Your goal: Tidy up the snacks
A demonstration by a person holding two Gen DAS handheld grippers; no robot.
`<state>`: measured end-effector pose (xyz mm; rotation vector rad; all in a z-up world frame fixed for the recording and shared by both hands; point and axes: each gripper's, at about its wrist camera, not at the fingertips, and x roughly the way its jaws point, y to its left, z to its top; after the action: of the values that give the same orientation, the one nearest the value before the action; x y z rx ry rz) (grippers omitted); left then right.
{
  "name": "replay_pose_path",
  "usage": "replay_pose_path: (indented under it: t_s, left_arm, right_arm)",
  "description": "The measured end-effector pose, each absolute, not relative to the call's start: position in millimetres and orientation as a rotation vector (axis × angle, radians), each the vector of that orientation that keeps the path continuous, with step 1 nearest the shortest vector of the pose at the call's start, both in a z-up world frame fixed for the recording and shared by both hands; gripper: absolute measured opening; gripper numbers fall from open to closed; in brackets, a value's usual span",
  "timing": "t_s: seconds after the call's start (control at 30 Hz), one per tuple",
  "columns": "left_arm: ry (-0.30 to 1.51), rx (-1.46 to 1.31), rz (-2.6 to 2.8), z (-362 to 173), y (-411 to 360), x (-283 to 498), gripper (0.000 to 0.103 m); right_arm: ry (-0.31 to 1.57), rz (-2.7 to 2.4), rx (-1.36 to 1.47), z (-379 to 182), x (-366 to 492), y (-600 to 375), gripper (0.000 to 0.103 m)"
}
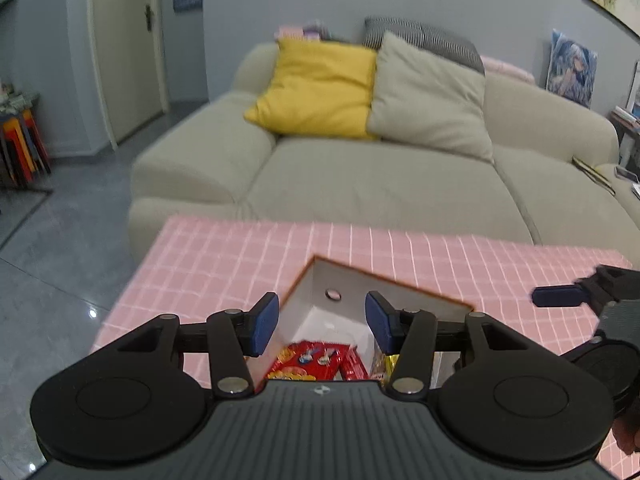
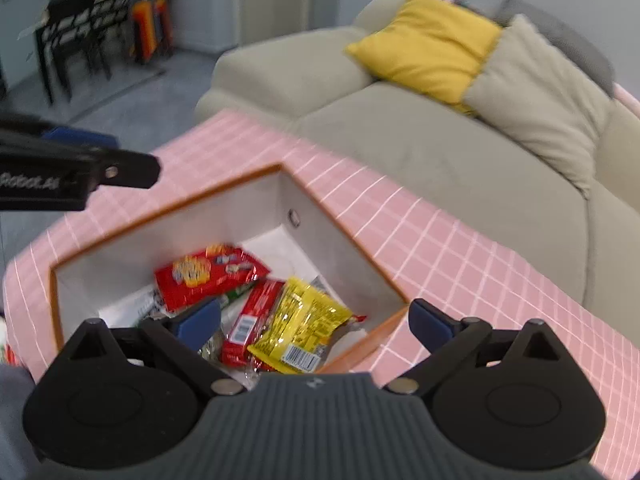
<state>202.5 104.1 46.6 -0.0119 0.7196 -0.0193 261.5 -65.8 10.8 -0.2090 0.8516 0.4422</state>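
A: How many packets are lying in the box (image 2: 332, 236)?

B: Three are showing plainly: one large red bag (image 2: 208, 270), one narrow red packet (image 2: 250, 320), one yellow packet (image 2: 302, 322). More wrappers are peeking out beneath; I cannot count them.

A: And the tongs?

B: Two. The left gripper (image 1: 322, 322) is hanging spread over the box, holding nothing. The right gripper (image 2: 314, 322) is also gaping wide, empty, above the yellow packet.

A: Room around the edges?

B: The box's far corner is lying bare. The pink checked tablecloth (image 2: 440, 240) is surrounding the rim, and a beige sofa (image 1: 360, 184) with a yellow cushion (image 1: 316, 88) is standing just behind.
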Motion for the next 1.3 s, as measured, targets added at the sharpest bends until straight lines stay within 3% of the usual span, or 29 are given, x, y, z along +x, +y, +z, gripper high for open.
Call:
replay_pose_path:
  t_s: [0.3,0.4,0.63,0.83,1.3]
  left_arm:
    - [0.584,-0.023,0.027,92.1,83.4,143.6,0.059]
    - [0.563,-0.005,0.012,100.3,72.0,122.4,0.064]
    - [0.562,0.126,-0.012,94.6,42.7,82.4,0.067]
    - [0.589,0.149,0.01,77.2,37.9,60.0,0.067]
    - [0.7,0.173,0.068,28.4,42.2,52.7,0.068]
  right_arm:
    - [0.698,0.365,-0.068,66.4,192.4,-111.5,0.099]
    - [0.643,0.336,-0.06,79.6,164.5,-122.1,0.099]
    - [0.552,0.327,-0.036,97.9,103.3,-140.5,0.099]
    - [0.512,0.292,-0.071,92.0,64.2,-140.8,0.099]
    - [0.657,0.253,-0.072,35.2,66.5,-135.2,0.099]
